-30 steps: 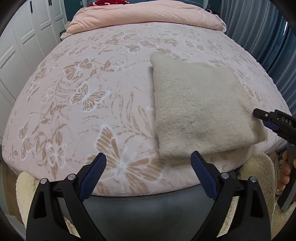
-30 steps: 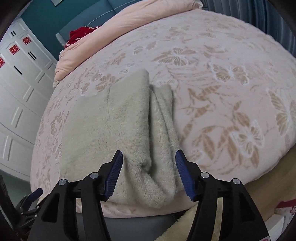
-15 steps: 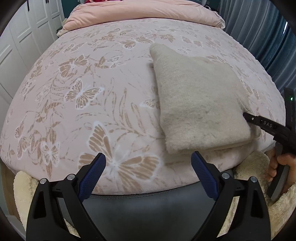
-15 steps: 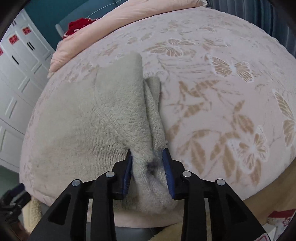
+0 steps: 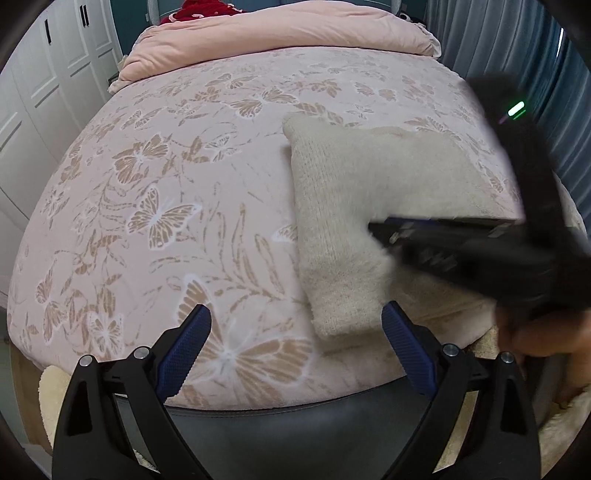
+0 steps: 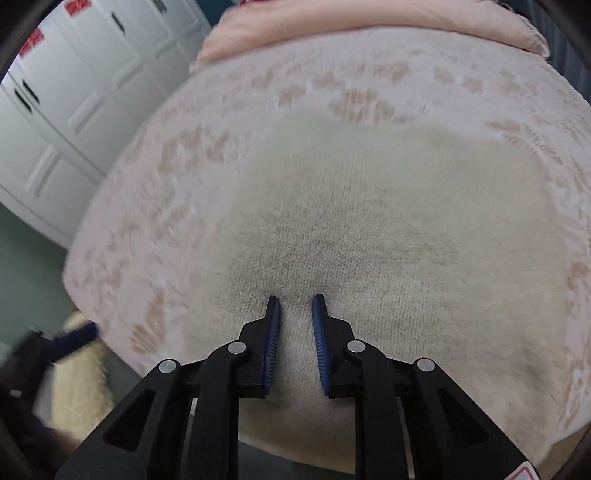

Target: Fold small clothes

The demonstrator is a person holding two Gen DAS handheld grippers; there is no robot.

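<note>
A cream knit garment (image 5: 369,192) lies folded on the pink butterfly bedspread (image 5: 177,206), near the bed's front right edge. My right gripper (image 6: 296,301) is shut on a fold of the garment (image 6: 369,221) and holds it over the garment's middle. In the left wrist view the right gripper (image 5: 376,227) shows blurred, reaching in from the right across the garment. My left gripper (image 5: 295,321) is open and empty at the bed's front edge, its right finger just below the garment's near corner.
A rolled pink duvet (image 5: 280,29) lies across the far end of the bed. White wardrobe doors (image 5: 33,96) stand on the left, grey curtains (image 5: 517,51) on the right. A fluffy cream rug (image 6: 81,373) lies on the floor by the bed.
My right gripper has carried the pinched garment edge leftward over the garment, covering it. My left gripper stays open and has barely moved.
</note>
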